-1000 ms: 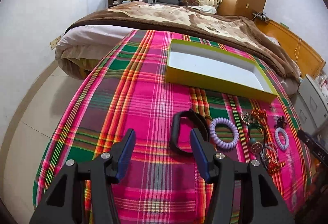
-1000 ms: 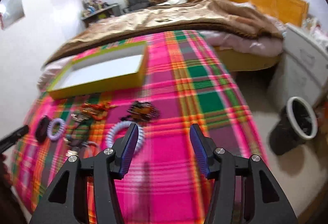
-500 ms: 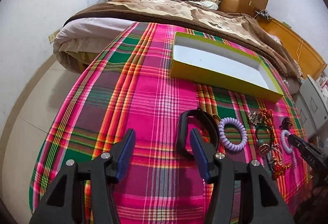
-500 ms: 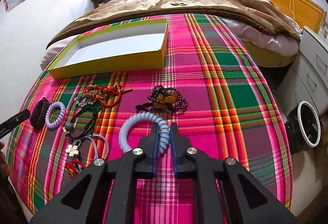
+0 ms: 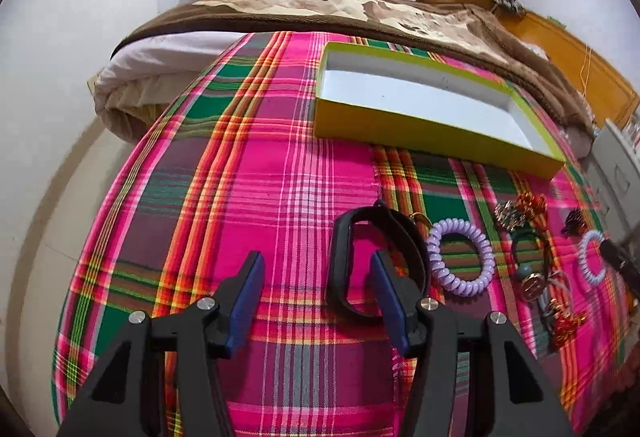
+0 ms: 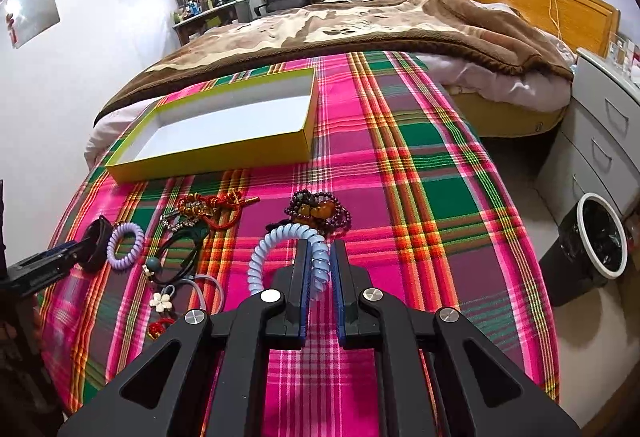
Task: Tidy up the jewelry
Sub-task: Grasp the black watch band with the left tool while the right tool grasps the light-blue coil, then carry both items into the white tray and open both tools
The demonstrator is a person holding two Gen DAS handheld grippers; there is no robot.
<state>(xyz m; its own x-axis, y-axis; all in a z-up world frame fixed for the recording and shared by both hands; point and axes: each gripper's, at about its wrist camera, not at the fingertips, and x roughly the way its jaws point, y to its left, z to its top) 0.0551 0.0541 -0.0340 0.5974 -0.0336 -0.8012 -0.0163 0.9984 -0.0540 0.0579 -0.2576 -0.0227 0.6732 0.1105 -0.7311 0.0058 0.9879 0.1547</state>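
Observation:
My right gripper (image 6: 320, 253) is shut on a pale blue spiral hair tie (image 6: 276, 249) and holds it a little above the plaid cloth. My left gripper (image 5: 316, 277) is open; its right finger stands inside a black band (image 5: 344, 261) lying on the cloth. A purple spiral hair tie (image 5: 460, 257) lies just right of the band. A yellow box (image 5: 420, 125) with a white inside sits empty behind the jewelry; it also shows in the right wrist view (image 6: 224, 153). A purple bead bracelet (image 6: 320, 213) lies ahead of my right gripper.
Red knotted ornaments (image 6: 212, 209), a black hair tie with a bead (image 6: 176, 257) and a flower clip (image 6: 162, 301) lie in a loose group on the plaid cloth (image 6: 420, 197). A bed (image 6: 360, 25) stands behind. A waste bin (image 6: 592, 241) and a drawer unit (image 6: 600, 141) stand at the right.
My right gripper has closed on the pale blue spiral tie and lifted it slightly. My left gripper has moved forward so that its right finger sits inside the black band.

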